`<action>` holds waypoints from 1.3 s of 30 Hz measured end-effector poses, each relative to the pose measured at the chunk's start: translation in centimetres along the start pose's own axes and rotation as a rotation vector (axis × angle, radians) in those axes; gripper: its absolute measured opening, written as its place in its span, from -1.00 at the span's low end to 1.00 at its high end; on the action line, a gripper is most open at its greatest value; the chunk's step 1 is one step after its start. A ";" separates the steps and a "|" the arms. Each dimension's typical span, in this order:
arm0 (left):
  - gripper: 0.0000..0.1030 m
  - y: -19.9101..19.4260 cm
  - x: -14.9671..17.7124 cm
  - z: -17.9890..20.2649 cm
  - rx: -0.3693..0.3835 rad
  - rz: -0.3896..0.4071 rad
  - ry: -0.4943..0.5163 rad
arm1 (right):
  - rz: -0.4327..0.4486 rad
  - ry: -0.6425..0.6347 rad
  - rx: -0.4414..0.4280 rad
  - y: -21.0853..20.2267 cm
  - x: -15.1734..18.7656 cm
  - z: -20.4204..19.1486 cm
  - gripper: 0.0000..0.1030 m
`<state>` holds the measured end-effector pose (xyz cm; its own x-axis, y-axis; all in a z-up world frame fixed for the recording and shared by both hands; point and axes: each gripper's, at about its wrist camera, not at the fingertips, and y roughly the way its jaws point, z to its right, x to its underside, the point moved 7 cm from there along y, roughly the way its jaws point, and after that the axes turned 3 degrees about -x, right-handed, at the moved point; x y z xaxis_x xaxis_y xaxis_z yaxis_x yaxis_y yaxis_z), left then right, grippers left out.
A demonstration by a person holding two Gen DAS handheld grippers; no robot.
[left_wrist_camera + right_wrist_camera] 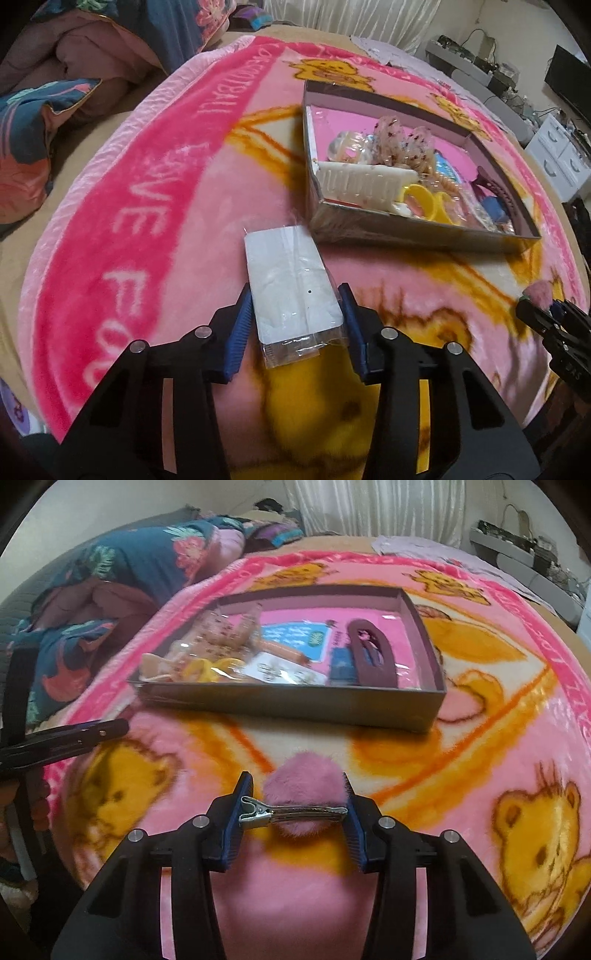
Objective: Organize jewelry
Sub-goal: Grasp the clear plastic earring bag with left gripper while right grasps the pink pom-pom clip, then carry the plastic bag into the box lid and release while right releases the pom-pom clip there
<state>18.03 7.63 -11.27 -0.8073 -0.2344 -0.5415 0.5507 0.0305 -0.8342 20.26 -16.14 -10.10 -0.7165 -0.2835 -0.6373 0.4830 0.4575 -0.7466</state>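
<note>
Nearest us, our left tongs [295,306] clamp a clear-wrapped white packet [291,291]; our right tongs [297,805] clamp a pink pom-pom clip [295,797]; both hang over the blanket [480,738]; beyond, the box [295,701] already holds many pieces; we judge these two remain.

A bed [332,541] carries everything, spread with a fluffy pink blanket printed with yellow bears [122,229] [491,709]. On the blanket rests a shallow grey cardboard box with a pink floor [417,236] [295,705]. Rumpled dark floral bedding [122,576] [44,107] lies beside the blanket.
</note>
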 end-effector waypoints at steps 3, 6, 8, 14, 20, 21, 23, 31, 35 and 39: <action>-0.34 -1.6 0.2 0.5 0.031 0.019 0.003 | 0.028 -0.012 -0.026 -1.2 -0.4 -0.9 -0.14; -0.46 -3.4 -0.1 1.5 0.053 0.058 0.025 | 0.064 -0.019 -0.042 -2.4 -1.1 -1.2 -0.14; -0.76 -4.3 -0.4 2.2 0.068 0.074 0.035 | 0.083 -0.015 -0.050 -3.0 -1.5 -1.2 -0.14; -0.81 -4.7 -0.5 3.7 0.073 0.085 0.068 | 0.111 0.007 -0.053 -3.8 -2.0 -0.4 -0.14; 0.00 -2.1 1.1 2.1 0.020 0.005 0.050 | 0.116 0.016 -0.070 -3.6 -2.1 -0.3 -0.14; 0.17 -1.7 1.3 2.0 0.033 -0.011 0.042 | 0.116 0.016 -0.071 -3.6 -2.1 -0.4 -0.14; 0.23 -1.2 1.6 1.9 0.024 -0.025 0.046 | 0.116 0.015 -0.074 -3.6 -2.1 -0.4 -0.14; -0.70 -0.6 2.9 4.6 0.016 -0.035 0.167 | 0.145 0.028 -0.082 -4.3 -3.0 0.0 -0.14; -0.70 -2.2 1.5 6.1 0.080 -0.010 0.159 | 0.178 0.023 -0.079 -5.0 -4.4 0.3 -0.14; -0.70 -4.1 -1.0 7.9 0.139 0.038 0.162 | 0.222 0.026 -0.070 -5.8 -7.0 1.4 -0.14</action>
<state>18.24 0.09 -6.54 -0.8027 -0.0761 -0.5915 0.5964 -0.1009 -0.7963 23.16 -17.96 -1.52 -0.6096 -0.1479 -0.7788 0.5947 0.5642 -0.5727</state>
